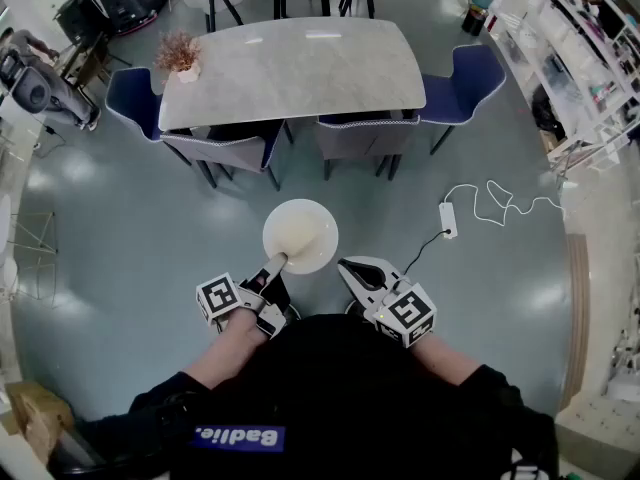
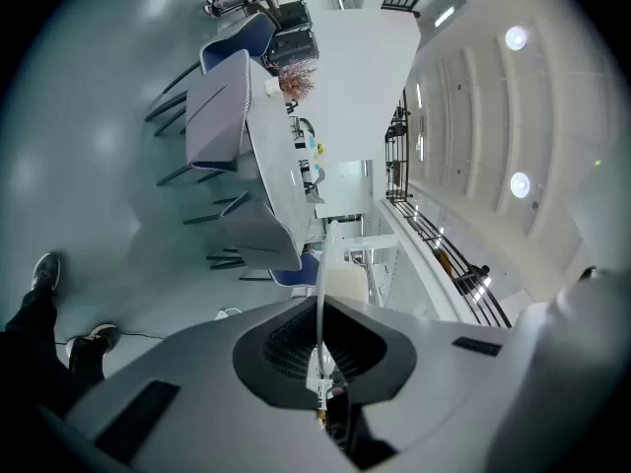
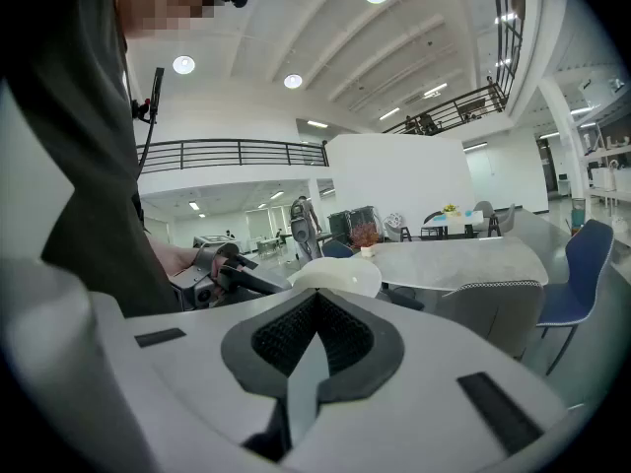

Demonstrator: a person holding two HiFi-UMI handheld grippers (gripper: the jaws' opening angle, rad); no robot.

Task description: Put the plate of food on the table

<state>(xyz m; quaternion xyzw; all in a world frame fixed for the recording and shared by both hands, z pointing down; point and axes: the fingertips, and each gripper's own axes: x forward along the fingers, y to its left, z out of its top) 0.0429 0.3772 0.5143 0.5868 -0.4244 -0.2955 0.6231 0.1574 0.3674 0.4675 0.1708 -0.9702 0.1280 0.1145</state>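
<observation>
Two hand-held grippers are held out in front of the person, low over the grey floor (image 1: pixel 130 218). The left hand-held gripper (image 1: pixel 272 266) has its jaws pressed together on the near rim of a round white plate (image 1: pixel 300 233). In the left gripper view the plate shows as a thin white edge clamped between the dark pads. The plate is carried in the air, roughly level, and its inside looks pale cream; I cannot tell what lies on it. The right hand-held gripper (image 1: pixel 355 268) is just beside the plate, at its right, and does not touch it. Its jaws meet with nothing between them.

The long pale worktop (image 1: pixel 300 68) stands well apart from the plate, farther ahead. Two grey chairs (image 1: pixel 350 133) are pushed in at its near side. A small potted plant (image 1: pixel 180 56) stands at its left end. A white power strip (image 1: pixel 448 218) with its cable lies on the floor to the right.
</observation>
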